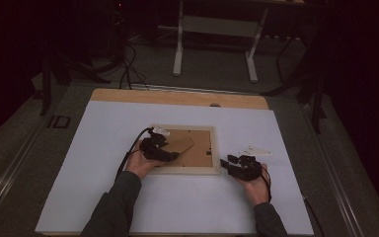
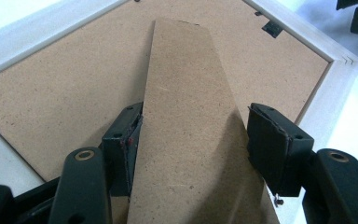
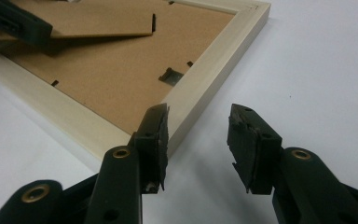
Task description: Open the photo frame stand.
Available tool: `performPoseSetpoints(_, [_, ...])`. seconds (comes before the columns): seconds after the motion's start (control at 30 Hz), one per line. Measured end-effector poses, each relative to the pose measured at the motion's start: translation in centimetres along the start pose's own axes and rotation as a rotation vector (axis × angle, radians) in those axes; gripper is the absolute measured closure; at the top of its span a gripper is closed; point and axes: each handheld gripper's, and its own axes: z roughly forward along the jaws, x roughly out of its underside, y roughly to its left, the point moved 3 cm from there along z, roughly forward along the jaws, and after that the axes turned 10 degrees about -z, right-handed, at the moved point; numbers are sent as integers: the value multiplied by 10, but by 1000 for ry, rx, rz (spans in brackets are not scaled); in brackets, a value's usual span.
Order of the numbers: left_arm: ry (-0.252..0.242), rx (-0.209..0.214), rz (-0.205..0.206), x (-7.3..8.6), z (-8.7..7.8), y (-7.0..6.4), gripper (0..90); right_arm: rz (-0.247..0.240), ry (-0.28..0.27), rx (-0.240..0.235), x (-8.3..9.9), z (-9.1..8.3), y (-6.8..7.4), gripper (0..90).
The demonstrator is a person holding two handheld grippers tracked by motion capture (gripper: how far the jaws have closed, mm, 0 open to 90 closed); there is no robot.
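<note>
Between the left gripper's spread fingers rises the long brown fibreboard easel stand of the picture frame; one pad touches its edge at nine o'clock, the other stands clear at three o'clock, so nothing is pinched yet. That stand tilts up off the brown fibreboard backing, which lies face-up inside the pale wooden picture frame at the middle of the white tabletop. If the fingers close off-centre, the thin strip could twist or tear at its hinge, or the whole frame could slide. The right gripper, fingers apart and empty, hovers off the frame's corner at five o'clock, steadying nothing.
</note>
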Motion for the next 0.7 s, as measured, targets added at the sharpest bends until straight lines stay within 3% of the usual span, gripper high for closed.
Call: performPoseSetpoints(0.7, [-31, -55, 72, -2, -8, -12, 405, -50, 27, 12, -15, 14, -2, 571])
